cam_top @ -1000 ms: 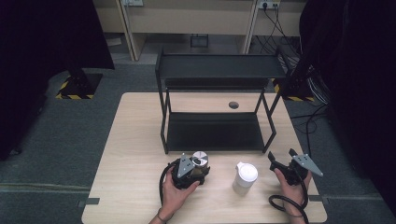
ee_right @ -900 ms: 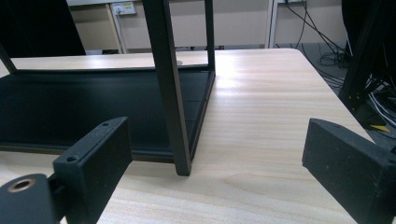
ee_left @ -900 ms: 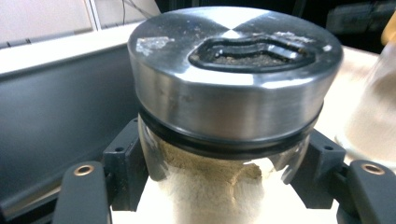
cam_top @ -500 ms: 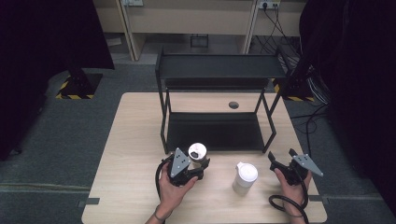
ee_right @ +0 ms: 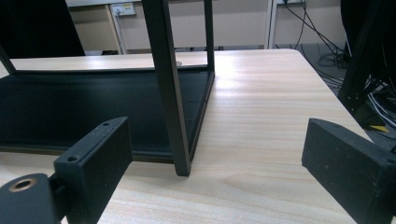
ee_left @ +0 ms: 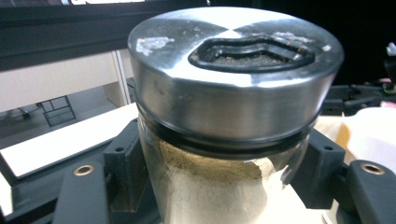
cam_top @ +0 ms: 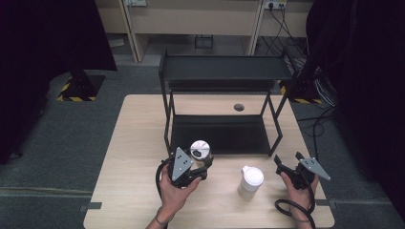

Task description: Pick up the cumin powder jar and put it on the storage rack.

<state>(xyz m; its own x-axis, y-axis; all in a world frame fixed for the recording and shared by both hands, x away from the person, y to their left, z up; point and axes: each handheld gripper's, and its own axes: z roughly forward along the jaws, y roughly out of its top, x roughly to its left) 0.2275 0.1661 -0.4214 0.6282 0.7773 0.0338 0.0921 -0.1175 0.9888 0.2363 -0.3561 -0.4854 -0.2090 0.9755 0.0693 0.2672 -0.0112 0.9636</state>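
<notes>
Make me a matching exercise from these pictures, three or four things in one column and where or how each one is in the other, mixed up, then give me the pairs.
1. spice jar
2. white cup
3. black rack
4. right gripper

A. jaws apart, nothing between them
B. stands at the far half of the table
C. clamped in the left gripper
D. stands on the table between the two hands

Pairs: 1-C, 2-D, 3-B, 4-A

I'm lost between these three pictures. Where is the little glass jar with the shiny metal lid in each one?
High view: the jar sits low and left of centre, in the left gripper, at the rack's front edge.
Left gripper view: the jar looms close, clamped between both jaws.
Right gripper view: not in it.
Shared landmark: the black rack.
</notes>
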